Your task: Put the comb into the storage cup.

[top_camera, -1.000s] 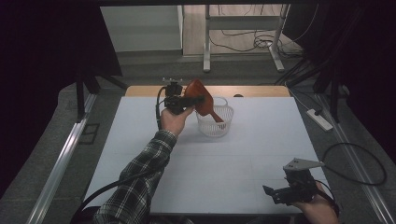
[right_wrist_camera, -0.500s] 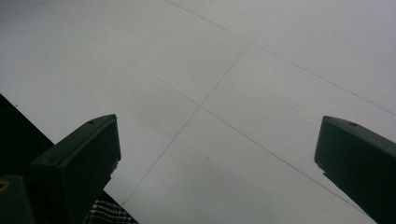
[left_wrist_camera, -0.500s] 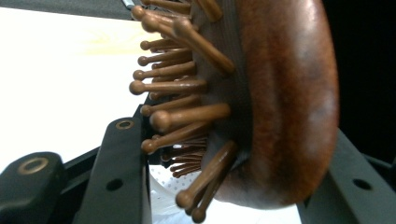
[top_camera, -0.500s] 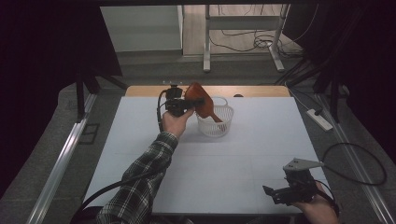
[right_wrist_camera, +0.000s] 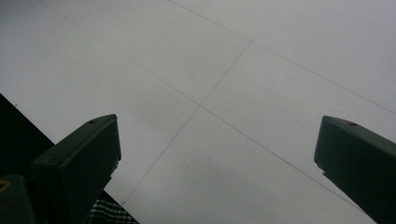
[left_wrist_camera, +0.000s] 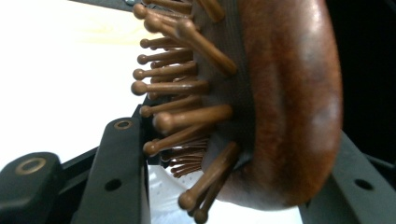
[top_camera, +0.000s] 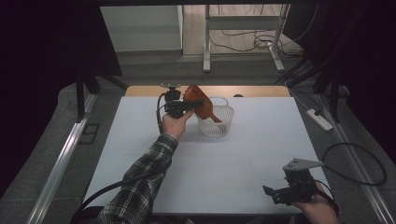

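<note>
My left gripper point(top_camera: 189, 106) is shut on a brown wooden hairbrush point(top_camera: 201, 106) and holds it tilted above the near left rim of a white mesh basket point(top_camera: 219, 127) at the back of the table. In the left gripper view the brush's rounded back point(left_wrist_camera: 289, 102) and its ball-tipped wooden bristles lie between the two black jaws of the left gripper point(left_wrist_camera: 233, 154), bristles to the left. At the table's front right corner my right gripper point(top_camera: 273, 193) is open over bare table, and nothing lies between the jaws of the right gripper point(right_wrist_camera: 217, 149).
The white table top point(top_camera: 243, 163) has a wooden strip along its far edge. A power strip point(top_camera: 320, 119) and cables lie on the floor to the right. Metal rails run along the left side.
The left gripper has shifted the brush slightly, its end a little lower over the basket. The right gripper has stayed where it was.
</note>
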`<state>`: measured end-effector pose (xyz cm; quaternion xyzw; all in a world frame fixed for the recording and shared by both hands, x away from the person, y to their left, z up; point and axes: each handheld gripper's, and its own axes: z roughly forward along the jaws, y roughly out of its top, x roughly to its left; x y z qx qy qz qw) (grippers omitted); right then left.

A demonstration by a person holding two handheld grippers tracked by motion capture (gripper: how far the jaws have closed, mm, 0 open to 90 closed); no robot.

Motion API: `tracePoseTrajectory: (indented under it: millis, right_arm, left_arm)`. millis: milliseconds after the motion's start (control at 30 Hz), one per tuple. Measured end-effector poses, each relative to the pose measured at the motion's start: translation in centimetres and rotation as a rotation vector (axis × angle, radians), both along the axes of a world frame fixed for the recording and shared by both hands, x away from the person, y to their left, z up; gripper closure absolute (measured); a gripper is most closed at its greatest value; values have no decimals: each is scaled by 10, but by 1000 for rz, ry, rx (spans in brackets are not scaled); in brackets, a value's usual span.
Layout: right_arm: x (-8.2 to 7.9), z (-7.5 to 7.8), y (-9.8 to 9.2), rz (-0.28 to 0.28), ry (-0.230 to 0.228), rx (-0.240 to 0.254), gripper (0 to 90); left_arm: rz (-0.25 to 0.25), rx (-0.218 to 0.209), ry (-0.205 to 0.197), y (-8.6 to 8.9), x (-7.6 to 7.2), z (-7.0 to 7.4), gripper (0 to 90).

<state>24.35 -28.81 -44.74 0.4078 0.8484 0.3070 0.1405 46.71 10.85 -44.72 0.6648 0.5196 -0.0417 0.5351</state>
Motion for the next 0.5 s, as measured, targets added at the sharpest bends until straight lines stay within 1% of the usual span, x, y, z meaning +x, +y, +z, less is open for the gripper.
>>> tracePoseTrajectory:
  millis: [67,100,200,367,500]
  right_arm:
    - [0,0,0,0,0,0,9]
    - [0,0,0,-1,-1,0,9]
    - [0,0,0,-1,-1,-1,9]
    - [0,0,0,0,0,-1,9]
    - [0,0,1,1,-1,-3,9]
  left_arm:
    - [-2,-2,2,0,0,-2,533]
    - [1,-13,3,0,0,-3,531]
    - [1,-7,2,-1,1,-3,523]
    - [8,-4,16,-1,2,-4,490]
    - [22,-10,36,1,2,-7,464]
